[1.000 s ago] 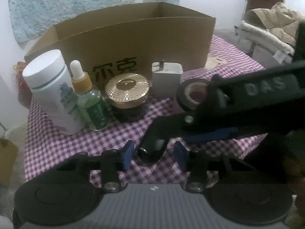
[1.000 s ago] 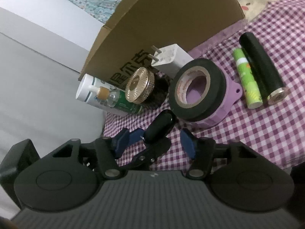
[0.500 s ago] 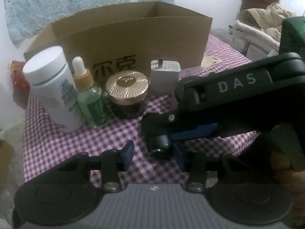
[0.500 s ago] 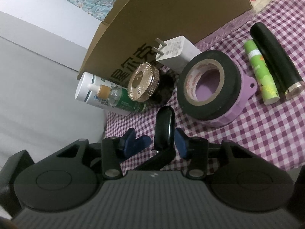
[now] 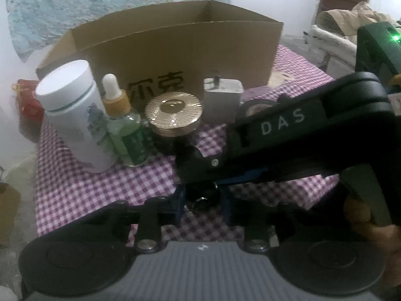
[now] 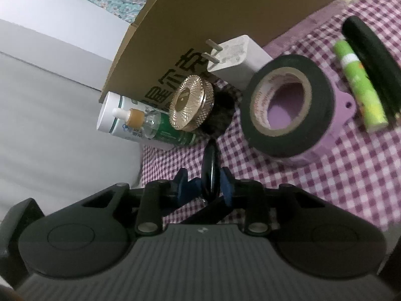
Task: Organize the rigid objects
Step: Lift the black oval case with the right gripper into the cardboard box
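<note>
Both grippers meet over the checked tablecloth [image 5: 82, 190] on one small black tube. In the left wrist view my left gripper [image 5: 201, 207] has its blue pads closed on the tube's end [image 5: 200, 197], and the right gripper's body crosses in from the right. In the right wrist view my right gripper [image 6: 201, 184] is shut on the same black tube [image 6: 210, 168]. Behind stand a white bottle [image 5: 75, 115], a green dropper bottle [image 5: 125, 130], a gold-lidded jar [image 5: 173, 115] and a white charger [image 5: 223, 100].
An open cardboard box [image 5: 175, 50] stands behind the row. A black tape roll [image 6: 288, 110] sits on a purple holder, with a green tube [image 6: 361, 87] and a long black tube [image 6: 371, 57] to its right. The table edge lies near at the left.
The right gripper carried the black tube down between the left gripper's pads. Both grippers' pads closed in on it. The tube turned upright in the right wrist view.
</note>
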`<state>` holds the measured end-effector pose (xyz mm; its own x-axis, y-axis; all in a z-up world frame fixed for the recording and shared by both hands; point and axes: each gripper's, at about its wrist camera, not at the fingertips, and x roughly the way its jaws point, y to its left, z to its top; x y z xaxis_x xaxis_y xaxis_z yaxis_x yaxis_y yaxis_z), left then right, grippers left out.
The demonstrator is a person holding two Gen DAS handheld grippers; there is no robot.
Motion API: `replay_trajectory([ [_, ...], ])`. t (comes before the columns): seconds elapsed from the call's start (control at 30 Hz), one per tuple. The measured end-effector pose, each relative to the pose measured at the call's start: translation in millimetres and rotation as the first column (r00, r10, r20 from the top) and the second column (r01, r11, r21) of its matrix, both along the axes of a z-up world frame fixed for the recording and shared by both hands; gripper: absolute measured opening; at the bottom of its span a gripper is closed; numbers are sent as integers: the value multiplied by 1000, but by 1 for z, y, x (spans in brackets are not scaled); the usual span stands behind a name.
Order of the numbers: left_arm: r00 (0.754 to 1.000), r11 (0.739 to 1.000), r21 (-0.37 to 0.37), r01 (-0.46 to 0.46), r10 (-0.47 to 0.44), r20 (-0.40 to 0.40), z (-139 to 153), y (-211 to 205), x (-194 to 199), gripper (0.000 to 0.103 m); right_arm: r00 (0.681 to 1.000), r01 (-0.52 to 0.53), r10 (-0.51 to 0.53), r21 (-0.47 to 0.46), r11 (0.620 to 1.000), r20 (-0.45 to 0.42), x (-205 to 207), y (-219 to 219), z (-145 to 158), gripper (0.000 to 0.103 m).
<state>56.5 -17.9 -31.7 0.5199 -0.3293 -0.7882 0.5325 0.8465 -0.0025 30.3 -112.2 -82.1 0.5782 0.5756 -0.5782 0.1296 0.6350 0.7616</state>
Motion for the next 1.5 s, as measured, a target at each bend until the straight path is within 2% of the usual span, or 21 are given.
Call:
replay_trajectory([
  [0.27,999,999,-9,-32,32,25,14,13,-21,17,1000,-12,12,2,1000,9,-6,3,5,20],
  [0.67,994,998,-24,-60,62,93,38,9,-41,17,996,-29,31,-21,999,88,-28,7,29,20],
  [0.8,988,997,-39,-63,68,137,58,10,-51,17,989,-38,44,-44,998,141,-38,7,49,20],
  [0.97,974,995,-75,-73,87,208,96,14,-46,17,968,-51,70,-83,995,241,-37,9,91,20],
  [1.1,962,992,-96,-79,101,255,134,18,-19,17,938,-67,107,-131,989,328,-14,12,132,20],
  [1.23,952,991,-78,-106,124,279,163,19,34,17,913,-116,166,-154,981,372,41,11,171,20],
  [1.4,968,989,-4,-146,144,207,163,23,123,17,935,-174,207,-133,976,288,130,-2,178,20],
  [1.5,976,981,57,-188,180,122,145,20,179,17,961,-199,210,-77,977,182,189,-10,160,20],
])
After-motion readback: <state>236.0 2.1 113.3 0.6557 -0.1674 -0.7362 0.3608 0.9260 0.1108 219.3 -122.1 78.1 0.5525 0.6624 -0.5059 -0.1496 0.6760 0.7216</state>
